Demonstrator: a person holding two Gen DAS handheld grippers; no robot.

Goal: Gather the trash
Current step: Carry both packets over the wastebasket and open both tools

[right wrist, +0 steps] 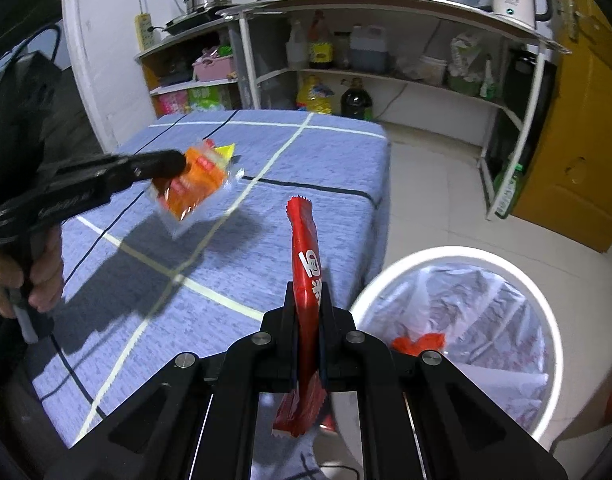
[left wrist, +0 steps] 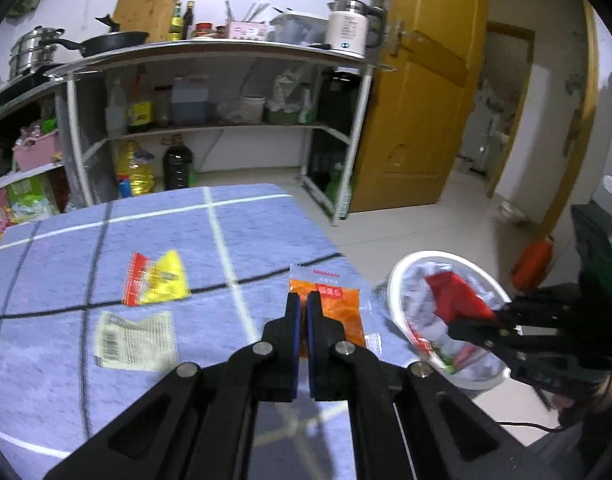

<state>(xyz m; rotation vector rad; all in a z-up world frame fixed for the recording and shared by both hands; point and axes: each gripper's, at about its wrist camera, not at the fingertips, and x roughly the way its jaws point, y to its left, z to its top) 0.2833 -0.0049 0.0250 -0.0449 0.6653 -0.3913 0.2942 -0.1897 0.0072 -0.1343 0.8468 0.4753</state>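
Observation:
My left gripper [left wrist: 304, 300] is shut on an orange sauce packet [left wrist: 337, 304] and holds it above the blue checked table [left wrist: 146, 360]; it also shows in the right wrist view [right wrist: 174, 166] with the packet [right wrist: 194, 184]. My right gripper [right wrist: 307, 292] is shut on a red snack wrapper [right wrist: 304, 256], at the table's edge beside the white trash bin [right wrist: 457, 252]. In the left wrist view the right gripper [left wrist: 461, 320] holds the red wrapper [left wrist: 453, 292] over the bin [left wrist: 401, 320]. A red-and-yellow wrapper [left wrist: 158, 280] and a pale printed wrapper [left wrist: 136, 340] lie on the table.
A metal kitchen shelf [left wrist: 218, 48] with pans, bottles and a kettle [left wrist: 349, 24] stands behind the table. A yellow door [left wrist: 425, 100] is at the right. The bin holds a plastic liner and an orange scrap [right wrist: 417, 342].

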